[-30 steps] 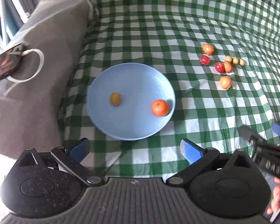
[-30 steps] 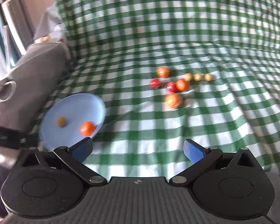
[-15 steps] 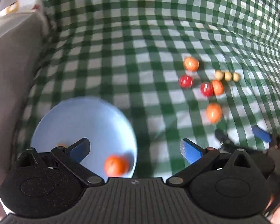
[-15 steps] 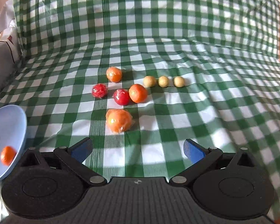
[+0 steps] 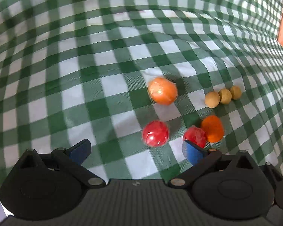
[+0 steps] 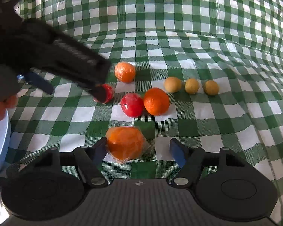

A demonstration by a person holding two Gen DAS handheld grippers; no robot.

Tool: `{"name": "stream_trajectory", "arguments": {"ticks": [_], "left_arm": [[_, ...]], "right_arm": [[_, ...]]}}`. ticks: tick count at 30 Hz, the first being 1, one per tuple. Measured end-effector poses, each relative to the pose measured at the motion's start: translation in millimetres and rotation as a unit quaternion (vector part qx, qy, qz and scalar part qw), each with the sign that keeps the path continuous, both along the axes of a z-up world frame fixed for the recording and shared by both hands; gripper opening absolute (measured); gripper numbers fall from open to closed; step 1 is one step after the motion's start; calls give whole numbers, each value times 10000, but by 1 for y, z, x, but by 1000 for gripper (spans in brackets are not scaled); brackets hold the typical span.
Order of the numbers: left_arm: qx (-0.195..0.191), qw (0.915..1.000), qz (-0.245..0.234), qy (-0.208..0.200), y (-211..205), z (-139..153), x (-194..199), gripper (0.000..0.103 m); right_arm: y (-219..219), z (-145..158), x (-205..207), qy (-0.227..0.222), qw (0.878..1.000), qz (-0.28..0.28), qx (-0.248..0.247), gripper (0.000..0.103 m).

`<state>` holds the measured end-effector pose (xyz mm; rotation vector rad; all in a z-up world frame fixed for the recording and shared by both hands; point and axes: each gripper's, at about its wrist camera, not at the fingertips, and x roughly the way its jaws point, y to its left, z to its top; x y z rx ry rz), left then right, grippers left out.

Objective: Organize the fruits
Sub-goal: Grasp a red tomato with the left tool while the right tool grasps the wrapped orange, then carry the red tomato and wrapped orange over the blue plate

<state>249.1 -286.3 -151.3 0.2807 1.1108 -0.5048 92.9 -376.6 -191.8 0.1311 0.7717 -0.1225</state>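
Right wrist view: right tool (image 6: 137, 150), spread wide and empty, has closed in around wrapped orange (image 6: 125, 144).

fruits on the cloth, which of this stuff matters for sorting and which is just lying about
For the job: oranges; red fruits; three tan fruits; blue plate.

Lying about: checked cloth.

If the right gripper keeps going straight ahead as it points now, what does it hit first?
The wrapped orange fruit, already sitting between the open fingers of the right gripper, close to its left finger. Past it in roughly the same line lies a red fruit, though depth is hard to judge in this fisheye view.
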Motion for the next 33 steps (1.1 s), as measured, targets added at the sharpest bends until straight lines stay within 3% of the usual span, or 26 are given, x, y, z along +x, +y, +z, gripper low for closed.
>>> {"name": "stream_trajectory", "arguments": {"ticks": [1,2,3,4,5,6,7,17,21,26,30,33], "left_arm": [[31,9999,-86,-41,-3,-2,-1,101],[68,9998,-180,-67,-6,-5,-1,91],[85,9996,-274,-77,-9,-7,-1,72],[121,9994,-325,-87,-11,-8,-1,65],[91,9992,-352,-194,-11,-6,-3,51],[16,9989,-391,-240,-12,-5,-4,34],[37,9992,-335,-236,-12,-3,-5,33],[-255,9990,189,-318,35,47,-43,33],[-384,9985,398,19,73,68,-76,33],[-314,9976,618,-95,125,92,-122,33],[-491,9953,835,4,168,107,-149,33],[-420,9939,995,-243,195,119,-169,34]], "right_arm": [[2,-2,0,-33,10000,44,-72,75],[2,-3,-2,-74,9999,52,-103,75],[4,-4,-2,-109,9999,44,-117,74],[4,-5,-4,-132,9998,51,-118,73],[5,-4,-4,-163,9998,90,-95,65],[5,-3,-5,-180,9997,149,-73,48],[7,-1,-5,-154,9997,178,-96,41],[2,31,-17,-163,9998,113,37,41],[8,56,-36,-204,9994,279,15,41],[32,83,-64,-179,9978,632,11,41],[60,103,-85,-230,9960,866,15,41],[83,112,-95,-226,9944,1027,51,41]]}}
